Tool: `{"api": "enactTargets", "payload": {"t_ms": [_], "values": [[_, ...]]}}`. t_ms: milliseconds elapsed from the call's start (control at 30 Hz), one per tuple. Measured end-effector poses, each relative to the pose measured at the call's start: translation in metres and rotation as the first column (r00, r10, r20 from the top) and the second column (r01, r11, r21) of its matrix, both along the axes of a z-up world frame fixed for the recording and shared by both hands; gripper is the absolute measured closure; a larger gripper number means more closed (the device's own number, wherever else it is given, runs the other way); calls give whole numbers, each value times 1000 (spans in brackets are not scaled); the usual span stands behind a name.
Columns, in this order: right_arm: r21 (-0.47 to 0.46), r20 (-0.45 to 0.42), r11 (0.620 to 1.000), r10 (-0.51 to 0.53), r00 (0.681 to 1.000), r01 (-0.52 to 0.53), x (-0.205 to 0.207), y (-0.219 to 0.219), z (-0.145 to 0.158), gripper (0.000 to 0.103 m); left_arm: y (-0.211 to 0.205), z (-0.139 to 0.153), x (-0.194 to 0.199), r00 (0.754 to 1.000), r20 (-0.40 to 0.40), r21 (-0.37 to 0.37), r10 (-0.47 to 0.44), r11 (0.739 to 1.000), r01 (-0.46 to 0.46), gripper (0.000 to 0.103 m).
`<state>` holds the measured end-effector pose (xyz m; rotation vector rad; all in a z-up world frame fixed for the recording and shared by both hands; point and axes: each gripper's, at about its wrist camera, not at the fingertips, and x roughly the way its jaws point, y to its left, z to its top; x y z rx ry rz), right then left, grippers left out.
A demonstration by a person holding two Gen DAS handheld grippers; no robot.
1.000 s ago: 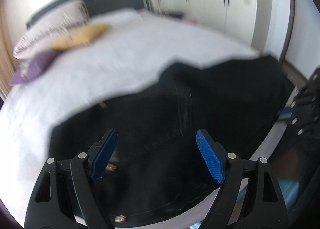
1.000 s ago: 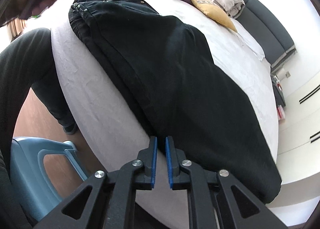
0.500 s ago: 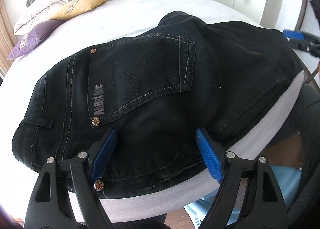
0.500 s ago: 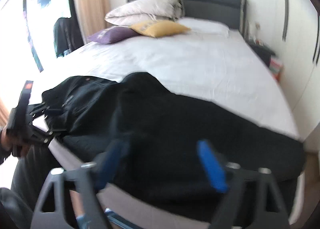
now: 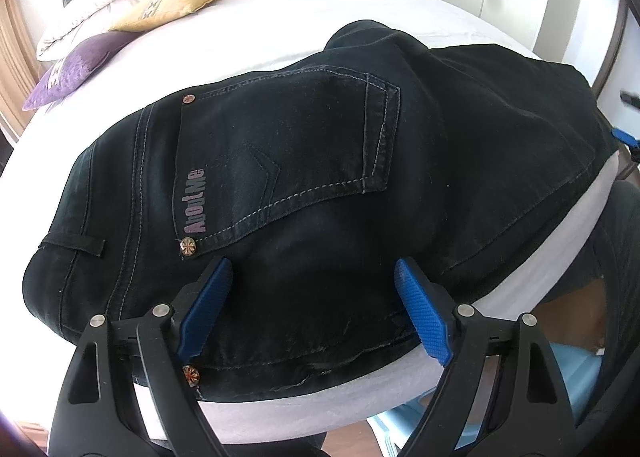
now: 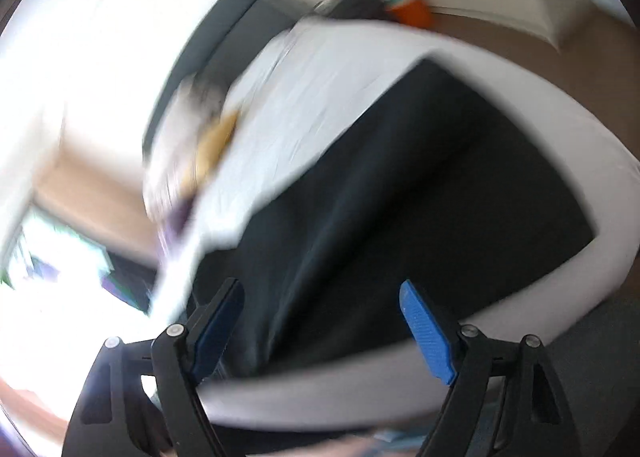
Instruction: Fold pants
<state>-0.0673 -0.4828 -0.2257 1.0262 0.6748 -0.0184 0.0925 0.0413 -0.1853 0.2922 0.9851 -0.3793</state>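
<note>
Black pants (image 5: 320, 185): I see them flat on the bed (image 5: 320, 17). Left gripper (image 5: 316, 297), right gripper (image 6: 320, 317): over pants, jaws wide apart, empty.

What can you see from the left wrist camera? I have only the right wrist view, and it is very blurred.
Observer: The pants lie on the bed with a back pocket facing up.
Operator: Is the left gripper holding them?
Observer: No. The left gripper is open, its jaws wide apart over the cloth near the waistband.
Operator: Is anything else on the bed?
Observer: Yes, a yellow pillow and a purple pillow near the headboard, apart from the pants.
</note>
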Motion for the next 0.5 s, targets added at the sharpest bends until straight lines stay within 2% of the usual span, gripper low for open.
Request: {"api": "enactTargets", "payload": {"t_ms": [67, 167, 233, 300, 333, 367, 433, 500], "values": [[62, -56, 996, -64, 996, 67, 3, -23, -11, 19, 0, 0, 0, 1000, 1, -2, 6, 1000, -6, 20], [180, -92, 983, -4, 996, 21, 19, -19, -27, 19, 1, 1, -1, 1000, 5, -9, 16, 1000, -16, 18], [143, -95, 989, 47, 994, -33, 34, -3, -27, 19, 1, 1, -2, 1000, 8, -12, 23, 1000, -23, 17], [89, -89, 995, 53, 995, -45, 47, 8, -22, 22, 0, 1, -1, 1000, 9, -13, 27, 1000, -27, 16], [74, -94, 996, 56, 994, -49, 53, 11, -18, 39, 0, 1, -1, 1000, 8, -13, 27, 1000, -27, 16], [62, -108, 996, 64, 992, -57, 61, 14, -14, 65, 0, 1, 0, 1000, 8, -14, 26, 1000, -26, 16], [17, -148, 998, 62, 987, -60, 77, 3, -5, 76, 1, 1, 0, 1000, 10, -19, 25, 1000, -24, 16], [-36, -161, 997, 57, 985, -64, 94, 3, 11, 77, 2, 0, -1, 1000, 14, -24, 25, 999, -25, 16]]}}
